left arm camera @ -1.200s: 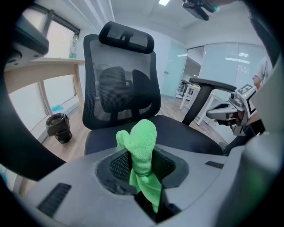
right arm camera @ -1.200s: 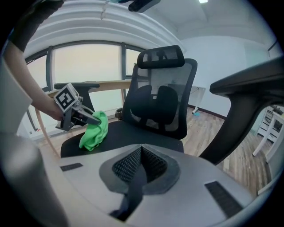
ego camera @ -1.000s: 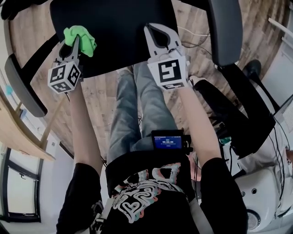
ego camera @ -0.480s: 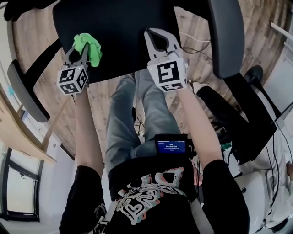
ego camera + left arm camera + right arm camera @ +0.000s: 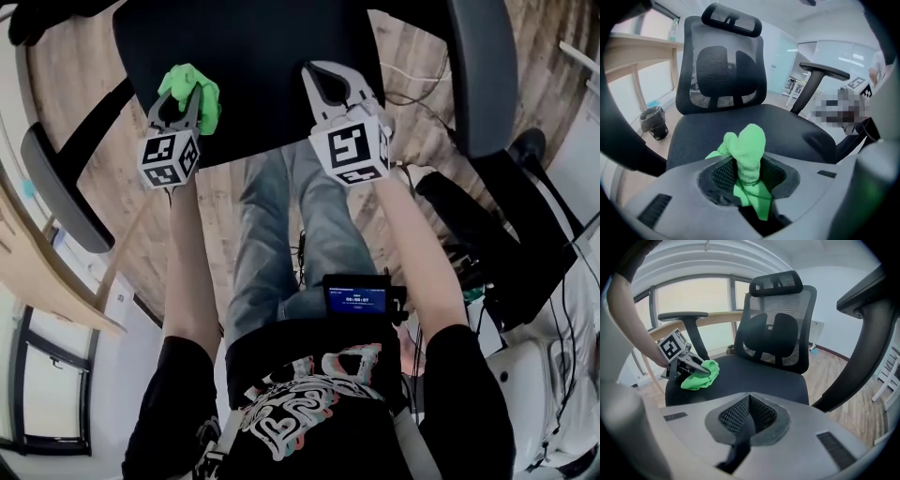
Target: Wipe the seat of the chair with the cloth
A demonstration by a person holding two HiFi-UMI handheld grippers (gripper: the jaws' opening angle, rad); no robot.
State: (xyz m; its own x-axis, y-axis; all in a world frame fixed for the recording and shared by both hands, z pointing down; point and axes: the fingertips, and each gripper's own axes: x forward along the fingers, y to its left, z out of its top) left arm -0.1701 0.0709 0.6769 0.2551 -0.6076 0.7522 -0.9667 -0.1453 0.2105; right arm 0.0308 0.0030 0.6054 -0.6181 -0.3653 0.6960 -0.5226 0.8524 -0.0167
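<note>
Cloth, bright green, bunched, pinched in left gripper jaws; right gripper jaws closed, empty.

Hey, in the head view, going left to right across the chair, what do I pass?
armrest at the left edge → left gripper, shut on the green cloth → right gripper, shut and empty → armrest at the right edge

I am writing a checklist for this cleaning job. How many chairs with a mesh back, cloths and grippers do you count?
Chair with mesh back: 1
Green cloth: 1
Grippers: 2, left gripper and right gripper
Total: 4
</note>
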